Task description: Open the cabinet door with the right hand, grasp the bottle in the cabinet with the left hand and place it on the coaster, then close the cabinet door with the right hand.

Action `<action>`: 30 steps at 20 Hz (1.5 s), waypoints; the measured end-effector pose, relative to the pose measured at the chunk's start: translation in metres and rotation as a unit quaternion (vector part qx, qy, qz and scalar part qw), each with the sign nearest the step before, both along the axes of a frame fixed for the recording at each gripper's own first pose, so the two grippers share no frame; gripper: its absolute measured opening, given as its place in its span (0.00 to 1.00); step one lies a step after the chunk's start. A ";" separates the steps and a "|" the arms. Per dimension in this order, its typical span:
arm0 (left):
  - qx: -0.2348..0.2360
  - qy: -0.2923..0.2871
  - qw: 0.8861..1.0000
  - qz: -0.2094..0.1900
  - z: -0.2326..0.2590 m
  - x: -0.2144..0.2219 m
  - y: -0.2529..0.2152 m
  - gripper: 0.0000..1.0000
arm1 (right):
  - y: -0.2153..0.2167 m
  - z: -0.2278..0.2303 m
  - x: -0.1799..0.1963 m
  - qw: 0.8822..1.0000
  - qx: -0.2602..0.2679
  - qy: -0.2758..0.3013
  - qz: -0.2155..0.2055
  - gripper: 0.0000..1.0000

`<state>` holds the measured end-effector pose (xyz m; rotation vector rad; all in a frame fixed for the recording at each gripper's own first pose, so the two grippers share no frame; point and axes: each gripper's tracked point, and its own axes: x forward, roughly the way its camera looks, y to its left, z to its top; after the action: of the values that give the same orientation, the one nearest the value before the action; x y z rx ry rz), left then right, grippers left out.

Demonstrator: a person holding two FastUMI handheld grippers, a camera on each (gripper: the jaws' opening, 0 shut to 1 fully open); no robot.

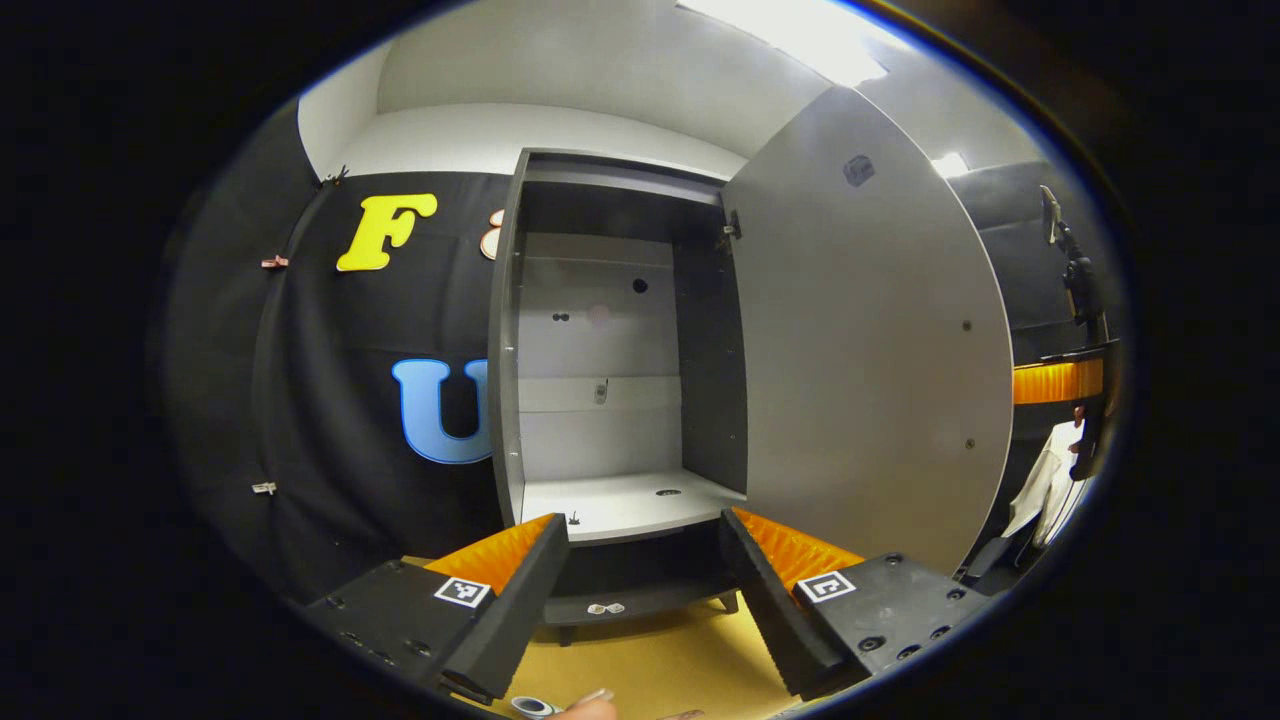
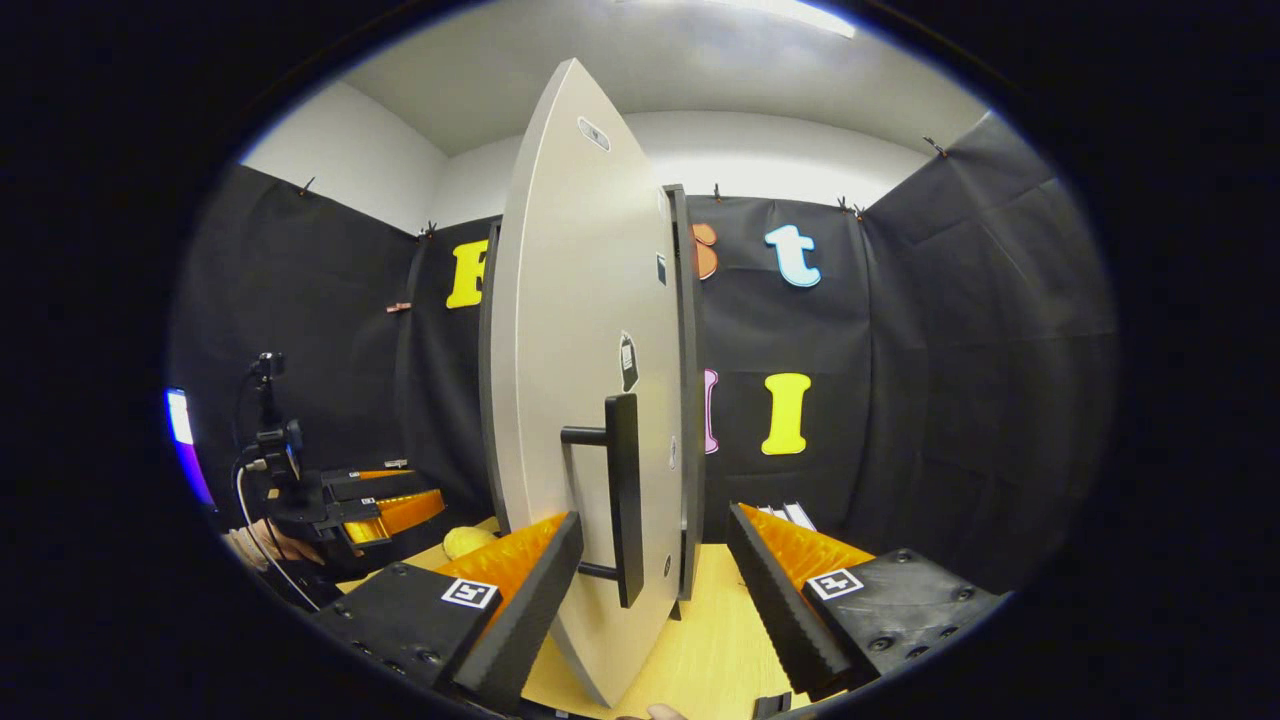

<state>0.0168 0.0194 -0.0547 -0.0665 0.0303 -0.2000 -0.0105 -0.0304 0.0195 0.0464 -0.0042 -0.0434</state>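
The grey cabinet (image 1: pixel 610 400) stands open in the left gripper view, and its white shelf (image 1: pixel 625 505) is bare. Its door (image 1: pixel 860 350) is swung out to the right. My left gripper (image 1: pixel 645 590) is open in front of the shelf with nothing between its fingers. A small round grey thing (image 1: pixel 535 706) pokes in at the bottom edge; I cannot tell whether it is the bottle. In the right gripper view the door (image 2: pixel 570 330) is edge-on and its black handle (image 2: pixel 622 500) stands between the fingers of my open right gripper (image 2: pixel 655 580), untouched. A yellow rounded thing (image 2: pixel 465 541) lies on the table beyond.
The cabinet stands on a wooden table (image 1: pixel 650 670). A fingertip (image 1: pixel 590 708) shows at the bottom edge of the left gripper view. In the right gripper view the other gripper (image 2: pixel 385 512) and a hand (image 2: pixel 262 545) are at far left, beside a camera stand (image 2: pixel 268 420).
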 end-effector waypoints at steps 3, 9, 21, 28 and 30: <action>0.011 0.000 1.000 -0.017 -0.003 0.008 0.029 0.95 | 0.036 0.000 0.012 1.000 -0.003 -0.003 -0.012 0.96; 0.022 -0.013 0.999 -0.032 -0.001 0.011 0.091 0.95 | 0.124 -0.011 0.058 1.000 0.003 0.003 0.009 0.96; 0.008 0.007 0.999 -0.032 -0.002 0.005 0.129 0.96 | 0.146 -0.022 0.085 1.000 -0.006 0.007 -0.022 0.97; 0.012 -0.008 1.000 -0.007 0.020 0.016 0.101 0.98 | 0.110 -0.019 0.093 0.999 -0.019 0.005 -0.037 0.97; 0.014 -0.011 1.000 0.001 0.025 0.017 0.095 0.96 | 0.101 -0.019 0.097 0.999 -0.027 0.005 -0.034 0.98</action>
<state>0.0337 0.1142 -0.0297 -0.0371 0.0105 -0.1982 0.0865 0.0709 0.0005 -0.0070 0.0040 -0.1108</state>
